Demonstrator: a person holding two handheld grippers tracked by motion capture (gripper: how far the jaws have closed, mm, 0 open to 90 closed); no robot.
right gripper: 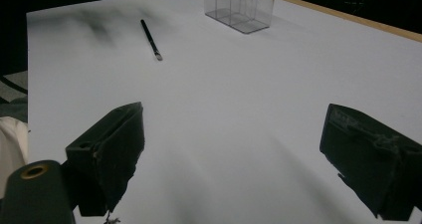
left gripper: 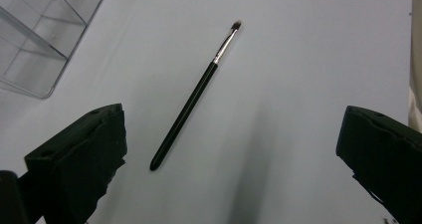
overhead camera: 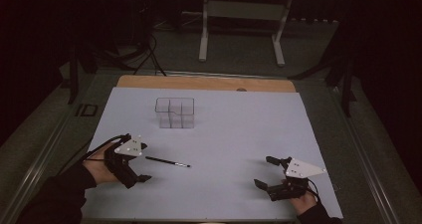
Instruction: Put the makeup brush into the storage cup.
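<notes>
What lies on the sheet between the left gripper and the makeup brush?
Nothing: in the left gripper view only bare white sheet separates the open left gripper from the makeup brush.

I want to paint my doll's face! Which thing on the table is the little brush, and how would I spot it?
Look at the pale blue sheet covering the table. In front of the clear plastic organizer, just beside the left hand-held gripper, lies the brush. It is the one thin black stick lying flat, with a silver collar and a tiny dark tip.
</notes>
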